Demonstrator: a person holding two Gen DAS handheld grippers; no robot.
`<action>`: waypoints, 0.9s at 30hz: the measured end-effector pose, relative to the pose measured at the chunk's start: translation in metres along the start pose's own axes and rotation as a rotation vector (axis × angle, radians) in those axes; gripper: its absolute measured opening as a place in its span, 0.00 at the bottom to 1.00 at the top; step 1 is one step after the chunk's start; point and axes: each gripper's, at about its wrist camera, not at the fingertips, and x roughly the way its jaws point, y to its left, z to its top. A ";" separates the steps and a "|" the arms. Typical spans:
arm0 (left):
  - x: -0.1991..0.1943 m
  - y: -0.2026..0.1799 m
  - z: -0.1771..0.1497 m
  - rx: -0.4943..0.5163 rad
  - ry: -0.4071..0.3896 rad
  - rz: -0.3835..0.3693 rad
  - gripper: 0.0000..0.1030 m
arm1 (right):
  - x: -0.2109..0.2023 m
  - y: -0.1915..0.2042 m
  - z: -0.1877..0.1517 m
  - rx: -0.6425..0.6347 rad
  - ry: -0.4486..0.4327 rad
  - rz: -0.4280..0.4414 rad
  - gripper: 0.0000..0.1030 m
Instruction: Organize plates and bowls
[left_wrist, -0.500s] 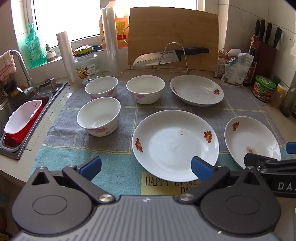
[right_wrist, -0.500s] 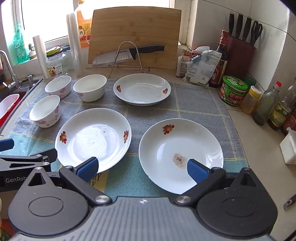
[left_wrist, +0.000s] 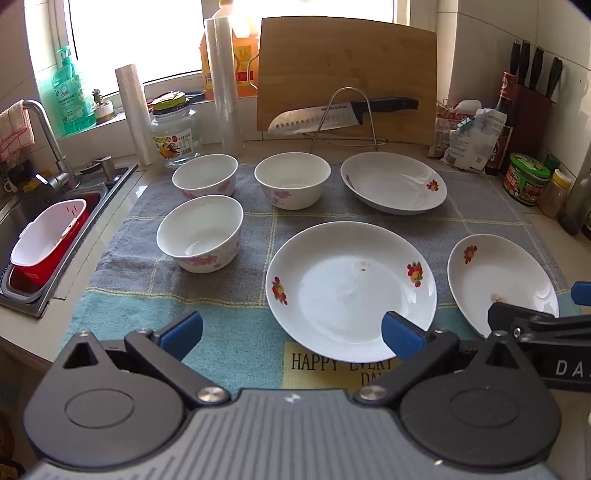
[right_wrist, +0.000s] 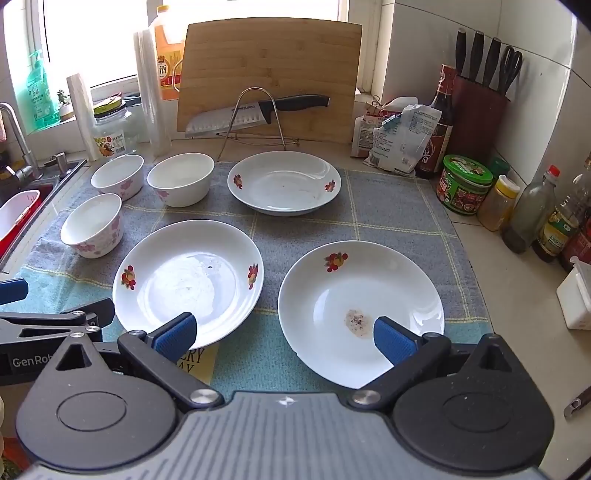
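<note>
Above the checked mat, left tongs and right tongs both wide and empty, over 3 plates and 3 bowls

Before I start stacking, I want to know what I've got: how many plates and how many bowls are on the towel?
Plates: 3 (near left, near right, far)
Bowls: 3 (nearest, far left, far right)
Total: 6
</note>
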 end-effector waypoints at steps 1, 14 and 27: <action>-0.001 0.000 0.000 0.000 -0.001 0.001 0.99 | -0.001 0.000 0.000 0.000 -0.001 -0.001 1.00; -0.004 -0.001 -0.001 -0.001 -0.002 0.004 0.99 | -0.004 -0.001 0.000 -0.001 -0.004 -0.002 1.00; -0.004 -0.002 -0.002 -0.005 0.003 0.003 0.99 | -0.005 -0.002 0.001 -0.009 -0.005 -0.010 1.00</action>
